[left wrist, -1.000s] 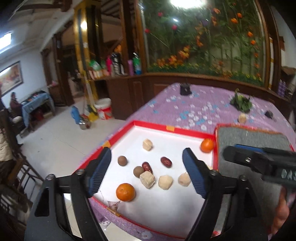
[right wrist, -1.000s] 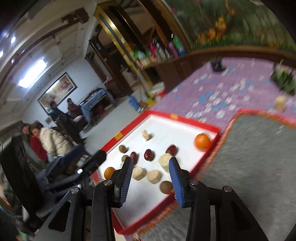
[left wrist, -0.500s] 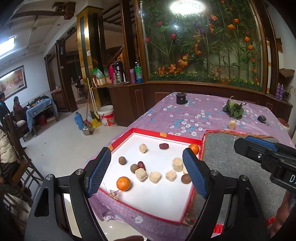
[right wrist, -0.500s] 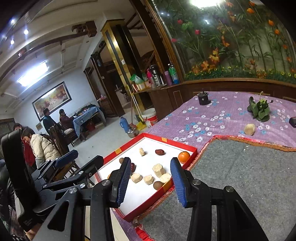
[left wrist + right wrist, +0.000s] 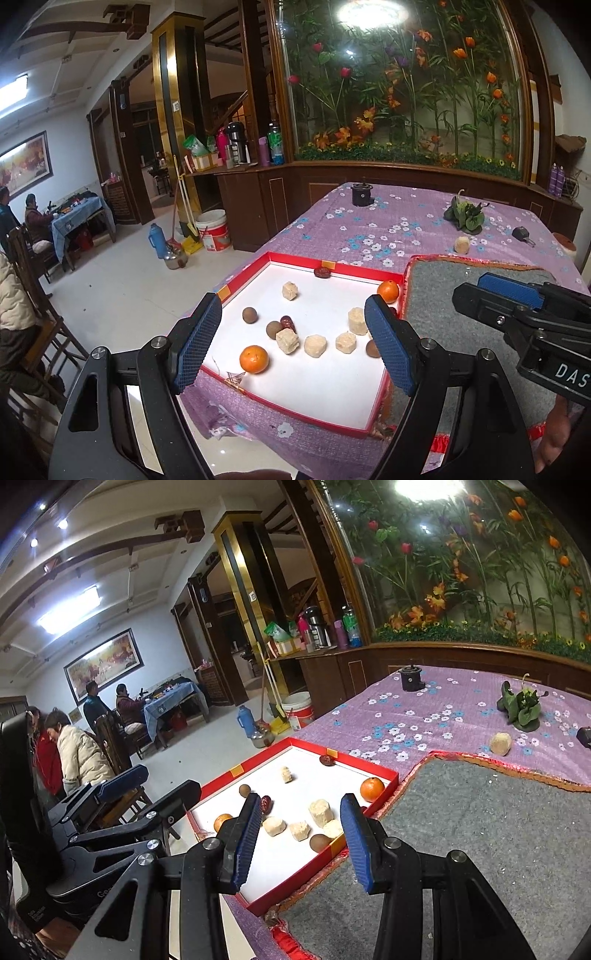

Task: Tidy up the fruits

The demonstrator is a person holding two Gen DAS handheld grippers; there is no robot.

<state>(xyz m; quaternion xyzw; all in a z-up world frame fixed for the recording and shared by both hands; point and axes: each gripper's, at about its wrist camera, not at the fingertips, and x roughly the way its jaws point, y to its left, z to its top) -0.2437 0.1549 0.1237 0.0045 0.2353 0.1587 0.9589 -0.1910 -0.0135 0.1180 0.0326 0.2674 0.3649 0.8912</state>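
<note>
Left wrist view shows the left tool spread wide and holding nothing, hovering above the near edge of the red tray. Right tool is likewise released and unloaded, just off the tray's right side over the grey mat. Fruits lie loose in the tray: an orange near the front edge, another orange at the right wall, pale chunks and brown balls around the middle. My judgement: start with the front orange, which sits apart from the rest. Lower straight down, straddle it evenly, and close gently so it cannot roll away.
</note>
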